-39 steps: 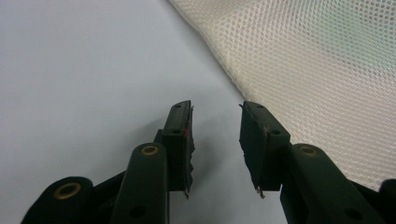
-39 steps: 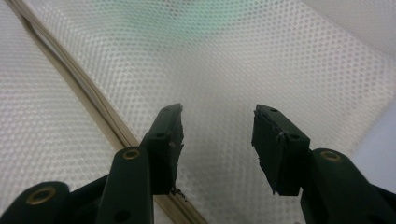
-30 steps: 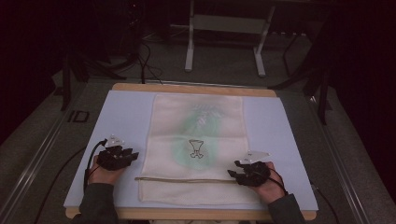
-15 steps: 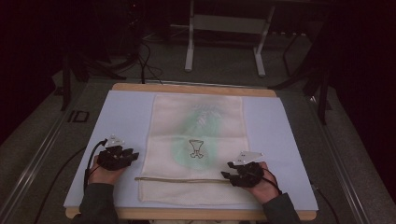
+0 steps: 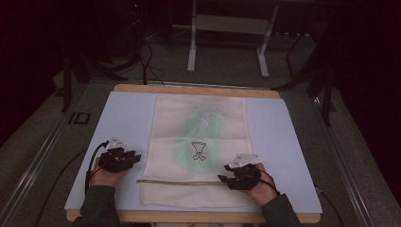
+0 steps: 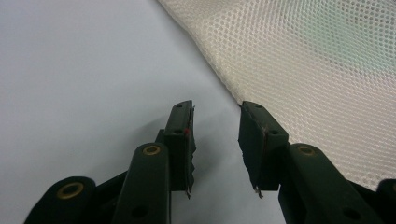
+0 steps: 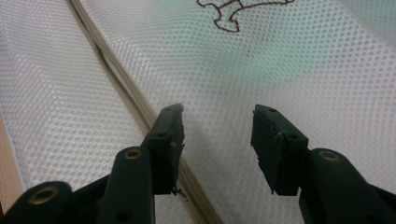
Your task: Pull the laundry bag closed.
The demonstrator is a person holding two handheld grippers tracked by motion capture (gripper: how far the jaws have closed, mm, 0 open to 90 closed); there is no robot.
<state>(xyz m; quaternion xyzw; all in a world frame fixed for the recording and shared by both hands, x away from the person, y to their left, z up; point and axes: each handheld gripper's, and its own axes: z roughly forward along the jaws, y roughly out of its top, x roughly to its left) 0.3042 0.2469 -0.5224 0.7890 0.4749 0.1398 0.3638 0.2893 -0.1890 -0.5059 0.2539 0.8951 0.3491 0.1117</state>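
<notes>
A cream mesh bag lies flat on the pale blue mat, with a green tint and a small brown outline drawing at its middle. A tan zipper strip runs across its near end. My left gripper rests open on the mat just left of the bag's edge; nothing is between its fingers. Over the bag's right near part my right gripper stands open, with the zipper passing under its left finger and the mesh between the jaws.
The mat covers a wooden table whose edge shows at the far and near sides. Behind the table stand a metal frame and cables on the dark floor. Bare mat lies on both sides of the bag.
My right gripper has moved left and slightly forward along the zipper's right end, onto the bag. The left gripper has stayed in place.
</notes>
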